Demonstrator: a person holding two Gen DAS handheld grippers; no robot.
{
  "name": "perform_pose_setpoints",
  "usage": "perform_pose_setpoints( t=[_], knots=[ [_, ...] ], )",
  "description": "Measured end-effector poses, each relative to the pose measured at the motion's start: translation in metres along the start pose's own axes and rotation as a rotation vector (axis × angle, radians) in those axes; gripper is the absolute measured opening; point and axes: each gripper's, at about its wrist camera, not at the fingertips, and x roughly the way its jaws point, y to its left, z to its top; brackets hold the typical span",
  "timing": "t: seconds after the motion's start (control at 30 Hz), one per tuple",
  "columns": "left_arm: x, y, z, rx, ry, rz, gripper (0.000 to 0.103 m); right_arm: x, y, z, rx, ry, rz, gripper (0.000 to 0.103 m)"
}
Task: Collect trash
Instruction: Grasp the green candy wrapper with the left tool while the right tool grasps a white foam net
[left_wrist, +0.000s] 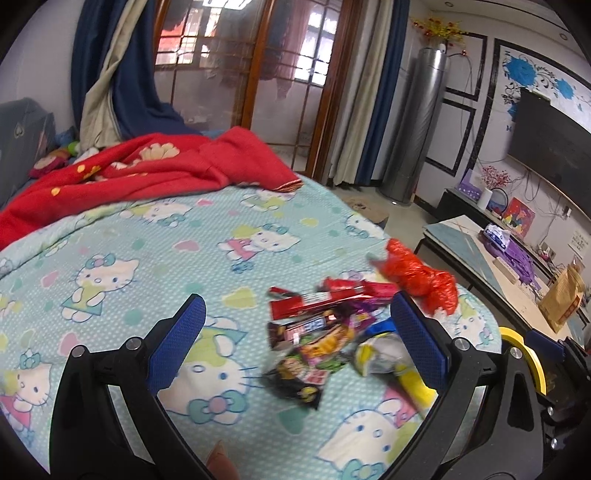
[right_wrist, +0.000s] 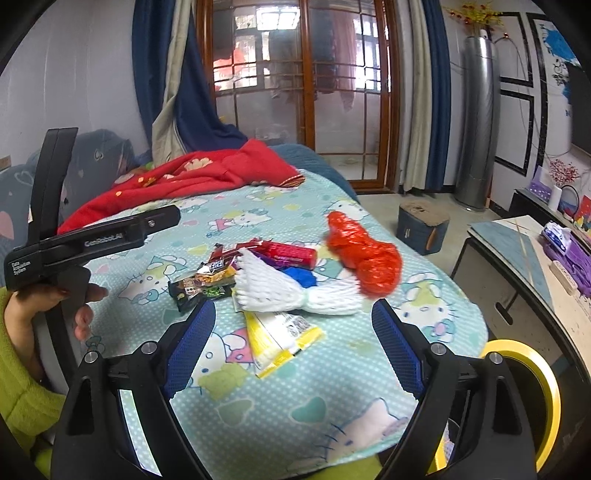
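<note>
A pile of snack wrappers lies on the cartoon-cat bedsheet (left_wrist: 122, 236): red wrappers (left_wrist: 325, 295), a black wrapper (left_wrist: 295, 380) and a yellow-white wrapper (left_wrist: 388, 354). A crumpled red plastic bag (left_wrist: 421, 277) sits just beyond them. My left gripper (left_wrist: 301, 332) hovers open over the pile's near side and holds nothing. In the right wrist view, my right gripper (right_wrist: 295, 343) is open above the yellow-white wrapper (right_wrist: 280, 339). Beyond it lie a white foam net (right_wrist: 288, 291), the red wrappers (right_wrist: 291, 254), the black wrapper (right_wrist: 192, 288) and the red bag (right_wrist: 362, 254).
A red blanket (right_wrist: 207, 173) is bunched at the far end of the bed. A hand in a green sleeve holds the left gripper's handle (right_wrist: 92, 236) at the left. A yellow ring (right_wrist: 539, 384) sits low right beside the bed. A low table (right_wrist: 517, 251) and a stool (right_wrist: 421, 225) stand on the floor.
</note>
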Motion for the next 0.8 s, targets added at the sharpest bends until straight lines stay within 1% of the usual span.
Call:
perform_pose_setpoints(
  t=[0.17, 0.27, 0.4, 0.43, 0.47, 0.5, 0.57, 0.67, 0.77, 0.8],
  knots=[
    [0.007, 0.019, -0.004, -0.011, 0.047, -0.018, 0.092, 0.017, 0.005, 0.006, -0.018, 0.019, 0.008, 0.084],
    [0.014, 0.025, -0.009, 0.001, 0.092, -0.052, 0.092, 0.028, 0.006, 0.009, -0.020, 0.036, 0.017, 0.084],
    [0.028, 0.025, -0.019, 0.036, 0.174, -0.111, 0.092, 0.041, 0.008, 0.010, -0.036, 0.059, 0.018, 0.084],
    [0.031, 0.024, -0.021, 0.043, 0.189, -0.124, 0.089, 0.045, 0.009, 0.010, -0.042, 0.067, 0.017, 0.084],
    [0.034, 0.023, -0.023, 0.048, 0.199, -0.129, 0.084, 0.047, 0.009, 0.010, -0.047, 0.075, 0.017, 0.084],
    [0.037, 0.023, -0.026, 0.050, 0.214, -0.136, 0.082, 0.050, 0.010, 0.009, -0.052, 0.083, 0.017, 0.083],
    [0.042, 0.023, -0.031, 0.045, 0.240, -0.157, 0.076, 0.054, 0.010, 0.008, -0.054, 0.092, 0.018, 0.081],
    [0.049, 0.021, -0.036, 0.048, 0.278, -0.193, 0.075, 0.061, 0.010, 0.007, -0.041, 0.106, 0.019, 0.076],
    [0.053, 0.017, -0.040, 0.062, 0.294, -0.195, 0.075, 0.066, 0.007, 0.005, -0.019, 0.120, 0.027, 0.066],
    [0.054, 0.015, -0.041, 0.067, 0.299, -0.196, 0.075, 0.067, 0.006, 0.005, -0.011, 0.123, 0.033, 0.059]
  ],
)
